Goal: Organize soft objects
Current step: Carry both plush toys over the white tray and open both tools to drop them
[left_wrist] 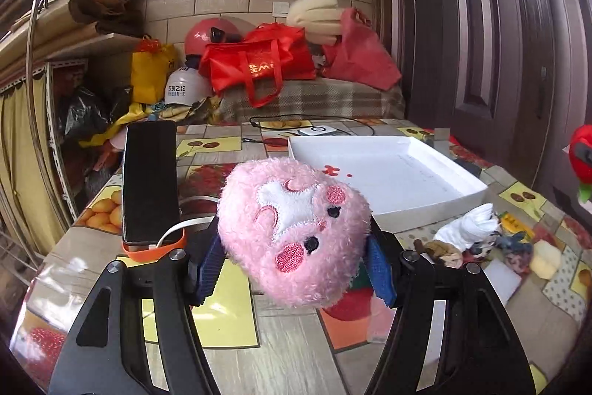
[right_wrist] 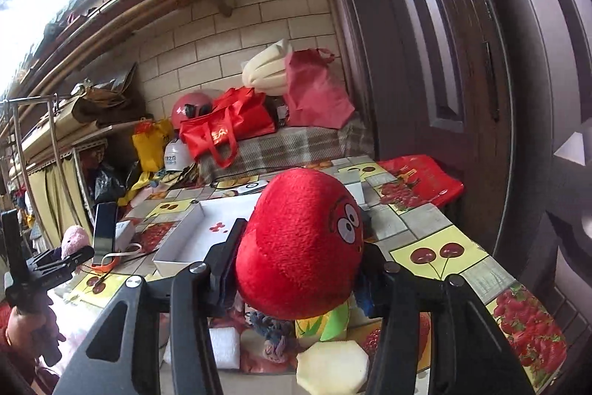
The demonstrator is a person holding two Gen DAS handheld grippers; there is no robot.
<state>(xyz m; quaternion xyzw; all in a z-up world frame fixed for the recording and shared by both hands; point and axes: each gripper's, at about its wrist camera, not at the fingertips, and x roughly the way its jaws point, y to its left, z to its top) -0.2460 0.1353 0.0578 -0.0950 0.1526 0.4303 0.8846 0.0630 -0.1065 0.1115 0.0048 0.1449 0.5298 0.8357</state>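
Red plush (right_wrist: 299, 247) in right claw (right_wrist: 296, 269) (white box (right_wrist: 192, 228) behind)

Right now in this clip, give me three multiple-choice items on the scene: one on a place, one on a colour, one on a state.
1. Where does the white box sit?
A. on the patterned table, beyond the pink plush
B. on the plaid couch
C. on the wall shelf

2. What colour is the plush toy held by the right gripper?
A. yellow
B. red
C. blue

3. What state is the left gripper in?
A. open and holding nothing
B. shut on the phone
C. shut on the pink plush

Answers:
1 A, the box lies on the fruit-print table behind the pink plush.
2 B, the red plush with cartoon eyes fills that gripper.
3 C, both blue pads press the pink plush's sides.
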